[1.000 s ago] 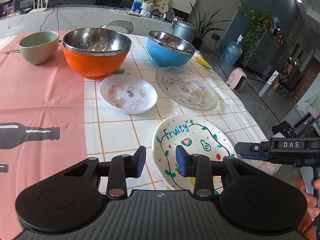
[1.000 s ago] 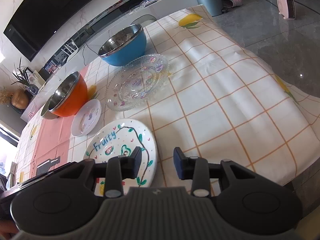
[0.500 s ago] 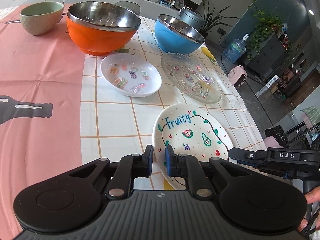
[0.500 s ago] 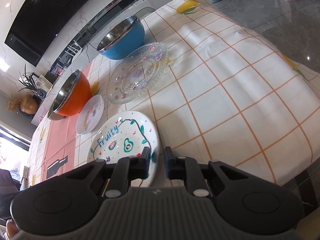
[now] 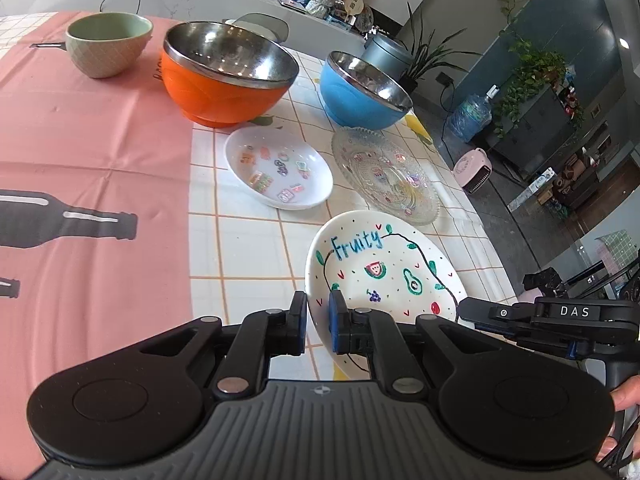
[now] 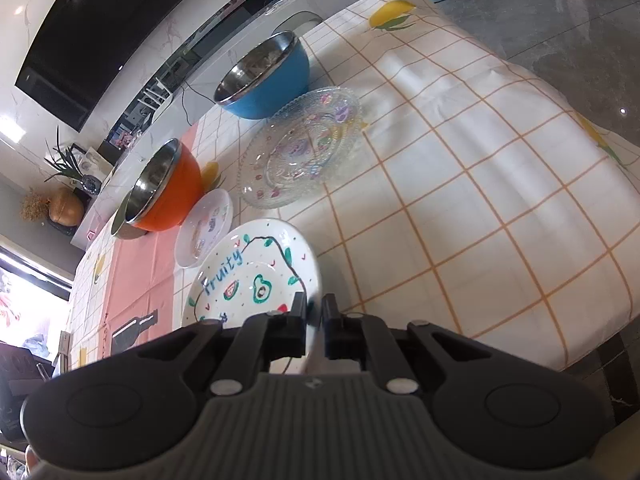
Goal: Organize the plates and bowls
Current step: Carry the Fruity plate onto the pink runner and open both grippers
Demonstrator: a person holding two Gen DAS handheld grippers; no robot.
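Both grippers — left gripper, right gripper — have fingers clamped on opposite rims of the Fruity plate at the tabletop's near edge; a second ago they gaped wide.

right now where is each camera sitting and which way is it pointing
Left wrist: rides the left claw, low at the table's near edge, facing across the white "Fruity" painted plate to the orange steel-lined bowl; claw fingers and a bit of the person's hand show.
Right wrist: rides the right claw, tilted, facing along the checked tablecloth; only its fingers show.
Shared: each claw pinches that plate's rim; both see the clear glass plate.
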